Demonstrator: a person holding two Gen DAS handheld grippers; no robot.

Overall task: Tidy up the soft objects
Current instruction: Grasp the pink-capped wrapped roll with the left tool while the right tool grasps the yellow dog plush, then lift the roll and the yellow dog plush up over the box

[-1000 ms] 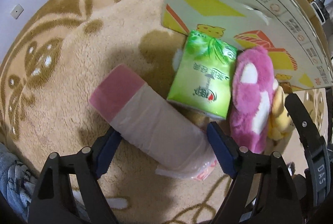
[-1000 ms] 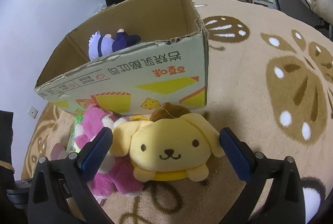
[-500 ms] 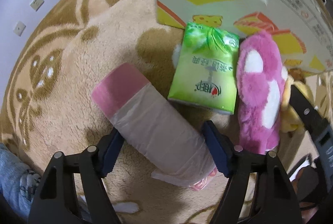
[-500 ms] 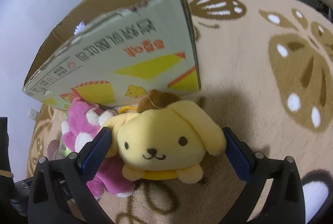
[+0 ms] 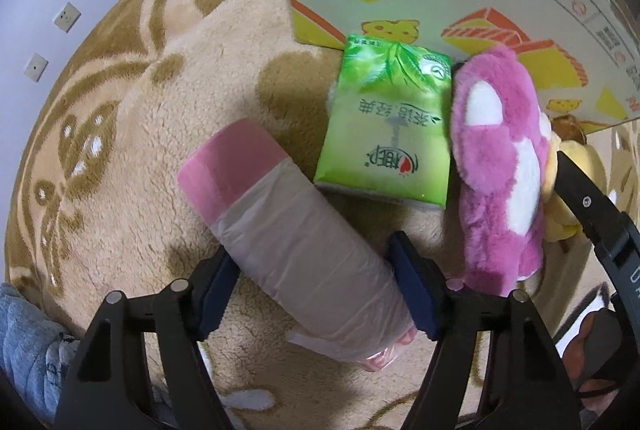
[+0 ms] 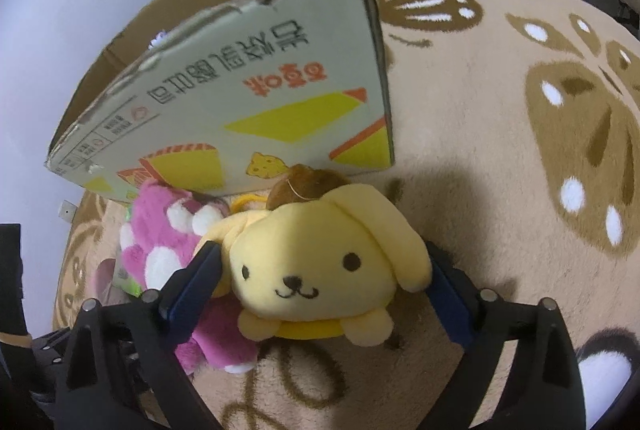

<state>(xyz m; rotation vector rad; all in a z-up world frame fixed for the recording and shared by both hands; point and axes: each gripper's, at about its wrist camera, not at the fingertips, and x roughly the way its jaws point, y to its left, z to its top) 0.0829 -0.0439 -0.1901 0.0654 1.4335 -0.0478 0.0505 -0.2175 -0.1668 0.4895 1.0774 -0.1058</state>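
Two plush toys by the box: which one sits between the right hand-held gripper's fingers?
The yellow dog plush, face toward the camera. The pink plush lies outside the right hand-held gripper, beyond one finger, nearer the cardboard box.

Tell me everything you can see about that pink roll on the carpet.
The pink roll looks like thin plastic bags wound into a fat cylinder: a solid pink band at its far end, the rest wrapped in cloudy, wrinkled film with a loose flap at the near end. It lies on its side, slanted, on the fluffy carpet, left of the green tissue pack. The left gripper straddles it, jaws closing in on both sides.
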